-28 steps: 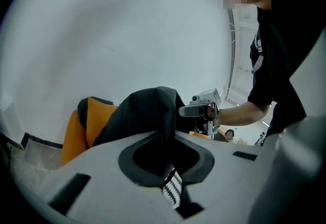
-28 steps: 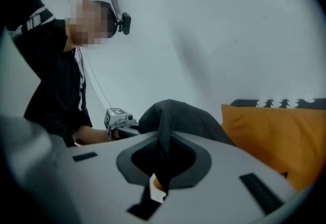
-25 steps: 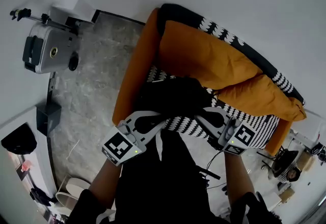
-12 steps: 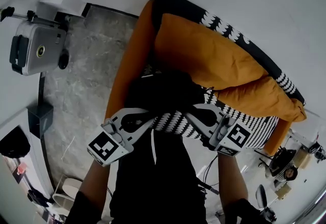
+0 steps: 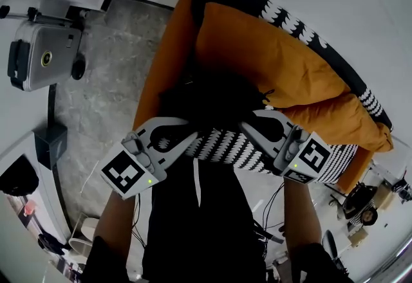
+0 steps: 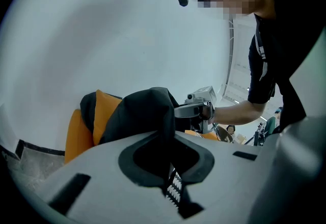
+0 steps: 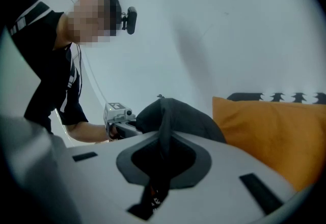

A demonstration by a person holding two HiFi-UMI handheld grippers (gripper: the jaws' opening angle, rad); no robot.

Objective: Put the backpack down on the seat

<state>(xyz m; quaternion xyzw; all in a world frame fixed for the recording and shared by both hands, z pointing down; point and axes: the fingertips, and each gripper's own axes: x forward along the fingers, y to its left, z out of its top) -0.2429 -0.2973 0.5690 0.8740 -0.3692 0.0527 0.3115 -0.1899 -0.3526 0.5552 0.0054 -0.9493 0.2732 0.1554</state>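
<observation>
Over sofa seat [image 5: 226,148], L claw [image 5: 188,139] & R claw [image 5: 250,128] both clenched on backpack [image 5: 215,96], forearms [image 5: 119,224] stretched fwd, parallel

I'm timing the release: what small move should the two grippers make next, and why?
Probably lower both together a little, without opening. The left gripper and right gripper are each shut on fabric of the black backpack, which sits over the patterned seat before the orange cushion; whether it rests there yet cannot be told.

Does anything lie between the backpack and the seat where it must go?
Nothing visible does. The backpack is over the patterned seat, whose visible strip is bare; the orange cushions sit behind. The spot directly under the backpack is hidden.
</observation>
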